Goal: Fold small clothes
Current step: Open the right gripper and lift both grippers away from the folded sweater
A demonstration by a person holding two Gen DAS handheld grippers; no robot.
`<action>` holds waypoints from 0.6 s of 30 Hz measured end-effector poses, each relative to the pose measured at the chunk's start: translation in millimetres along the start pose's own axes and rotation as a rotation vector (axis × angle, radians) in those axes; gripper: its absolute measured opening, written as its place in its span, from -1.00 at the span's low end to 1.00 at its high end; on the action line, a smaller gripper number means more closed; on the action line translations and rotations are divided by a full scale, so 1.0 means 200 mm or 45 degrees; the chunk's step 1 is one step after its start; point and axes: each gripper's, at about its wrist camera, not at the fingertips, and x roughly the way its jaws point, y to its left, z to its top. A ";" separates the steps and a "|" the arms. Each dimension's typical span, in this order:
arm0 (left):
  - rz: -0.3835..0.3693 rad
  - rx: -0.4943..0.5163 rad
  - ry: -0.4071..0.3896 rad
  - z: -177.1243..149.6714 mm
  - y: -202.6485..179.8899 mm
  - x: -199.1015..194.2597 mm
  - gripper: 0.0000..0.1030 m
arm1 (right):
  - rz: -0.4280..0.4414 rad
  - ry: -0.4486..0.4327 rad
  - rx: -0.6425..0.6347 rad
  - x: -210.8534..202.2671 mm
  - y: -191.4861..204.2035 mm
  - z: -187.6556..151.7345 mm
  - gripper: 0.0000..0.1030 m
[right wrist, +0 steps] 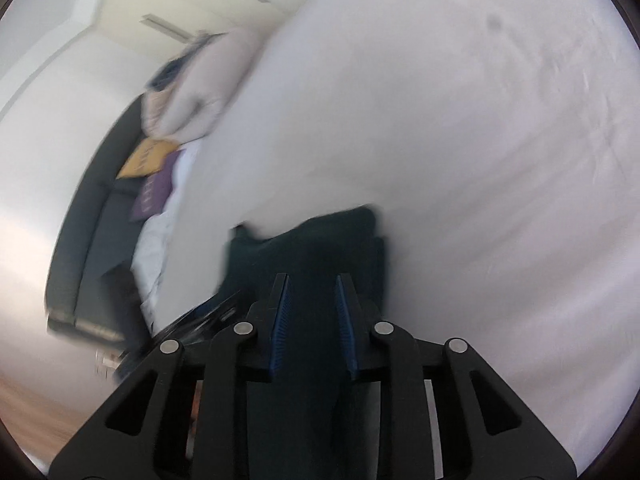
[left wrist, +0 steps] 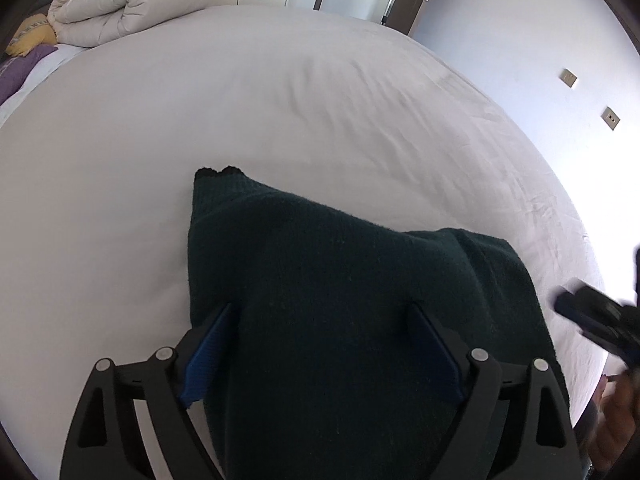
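A dark green knitted garment (left wrist: 340, 280) lies spread on the white bed sheet (left wrist: 200, 100). My left gripper (left wrist: 322, 316) hovers over its near part, jaws wide open, one blue pad at each side and neither pressing the cloth. In the right wrist view the garment (right wrist: 320, 236) shows ahead as a dark bunched mass. My right gripper (right wrist: 312, 280) has its jaws narrowed, and dark cloth fills the gap between the pads. In the left wrist view the right gripper (left wrist: 566, 306) is blurred at the garment's right edge.
A rolled beige duvet (left wrist: 128, 8) and yellow and purple cushions (left wrist: 32, 40) sit at the far left of the bed. The bed's right edge (left wrist: 576, 240) runs close to the garment. A wall, a door and wardrobes stand beyond, and a dark headboard (right wrist: 84, 220) shows at left.
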 end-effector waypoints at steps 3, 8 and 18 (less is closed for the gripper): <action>0.021 -0.024 -0.026 -0.02 -0.02 -0.05 0.73 | 0.080 0.085 -0.075 -0.02 0.13 -0.14 -0.57; 0.051 0.041 -0.065 -0.07 -0.06 -0.06 0.75 | 0.031 0.192 -0.033 0.10 0.00 -0.30 -0.64; 0.053 -0.042 -0.275 -0.24 0.01 -0.37 0.75 | -0.220 -0.086 -0.174 -0.28 0.02 -0.40 -0.61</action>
